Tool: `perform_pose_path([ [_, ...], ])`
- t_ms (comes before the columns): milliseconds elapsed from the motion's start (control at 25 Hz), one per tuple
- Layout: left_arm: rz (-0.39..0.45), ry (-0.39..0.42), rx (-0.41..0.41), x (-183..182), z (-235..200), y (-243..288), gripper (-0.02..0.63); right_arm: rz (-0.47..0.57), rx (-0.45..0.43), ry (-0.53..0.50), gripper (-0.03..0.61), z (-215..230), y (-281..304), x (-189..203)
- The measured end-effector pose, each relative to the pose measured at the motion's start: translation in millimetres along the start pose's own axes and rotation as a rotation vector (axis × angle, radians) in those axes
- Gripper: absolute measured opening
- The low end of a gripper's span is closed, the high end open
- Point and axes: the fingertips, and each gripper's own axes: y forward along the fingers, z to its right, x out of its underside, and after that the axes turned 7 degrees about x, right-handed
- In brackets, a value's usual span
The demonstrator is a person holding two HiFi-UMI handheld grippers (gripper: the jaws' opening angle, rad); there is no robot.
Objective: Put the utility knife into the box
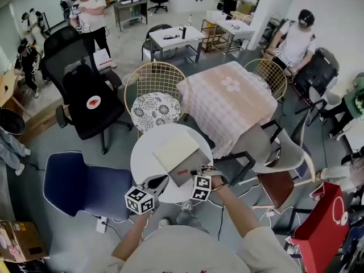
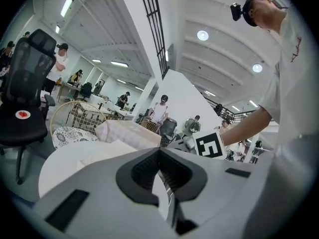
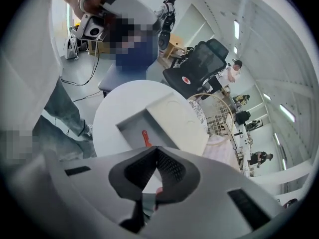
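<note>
both grippers hover over the white table (image 3: 112,108) with jaws pressed together on nothing. the left gripper (image 2: 159,149) points about level, and the right gripper (image 3: 157,147) tilts down at the open box (image 3: 133,124). the red knife (image 3: 145,138) lies inside the box.

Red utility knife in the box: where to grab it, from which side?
Grip the utility knife across its narrow body, coming straight down from above: it seems to lie flat on the floor of the open box, whose walls would block a sideways approach.
</note>
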Motion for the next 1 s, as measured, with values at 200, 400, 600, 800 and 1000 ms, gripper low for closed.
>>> perform_pose_path([
  [200,0.011,0.047,0.034,-6,18,-8,0.011,0.026,0.054,0.108,0.017,-1,-29,-11],
  [400,0.007,0.075,0.066,-6,40,-25,0.011,0.071,0.072,0.309,0.017,-20,-65,-28],
  [600,-0.005,0.095,0.094,4,63,-37,0.011,0.192,0.08,0.684,0.017,-37,-98,-41],
  [800,-0.01,0.103,0.097,14,81,-45,0.011,0.377,0.113,1.057,0.017,-41,-129,-41],
  [1000,-0.002,0.113,0.082,23,101,-50,0.011,0.589,0.155,1.376,0.017,-39,-169,-34],
])
